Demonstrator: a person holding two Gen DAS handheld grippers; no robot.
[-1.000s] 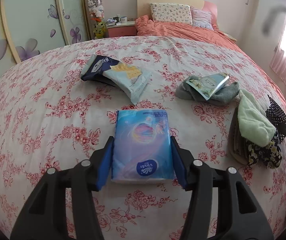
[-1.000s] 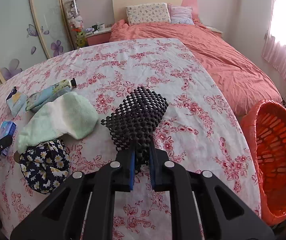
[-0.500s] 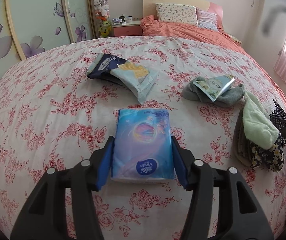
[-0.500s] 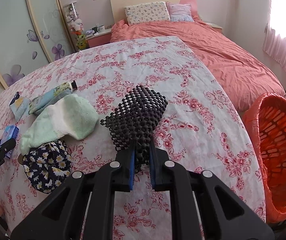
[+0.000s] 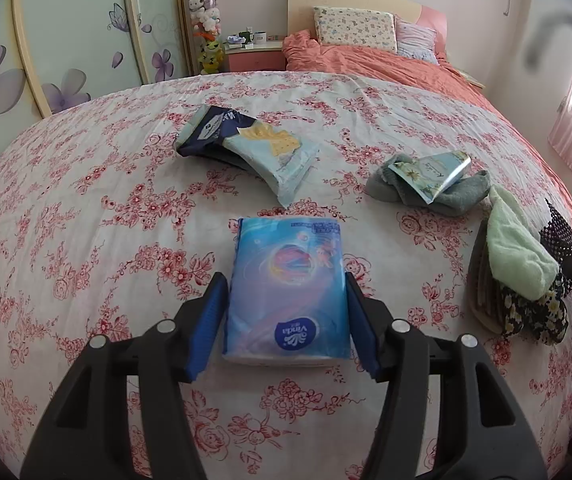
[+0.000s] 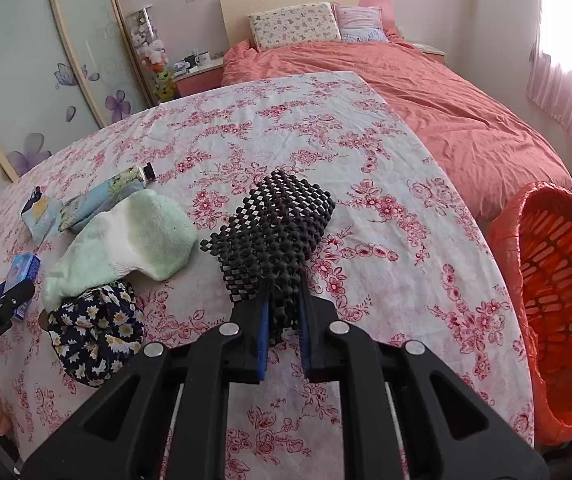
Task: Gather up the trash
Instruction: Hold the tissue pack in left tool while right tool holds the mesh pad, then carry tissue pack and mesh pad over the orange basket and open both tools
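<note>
Losing the black mesh mat [image 6: 274, 232] is my main worry: my right gripper [image 6: 282, 332] pinches only its near edge, so it may slip out before reaching the orange basket [image 6: 557, 280]. My left gripper [image 5: 286, 320] hovers low over the table [image 5: 86, 208], jaws bracketing the tissue pack [image 5: 286, 280], squeeze unclear.

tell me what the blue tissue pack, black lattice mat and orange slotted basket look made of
Blue tissue pack: glossy plastic film, judging by its sheen and wrinkles. Black lattice mat: probably soft rubber or foam mesh; matte, folded over where the right gripper holds it. Orange slotted basket: likely rigid moulded plastic, lined with thin orange film.
</note>
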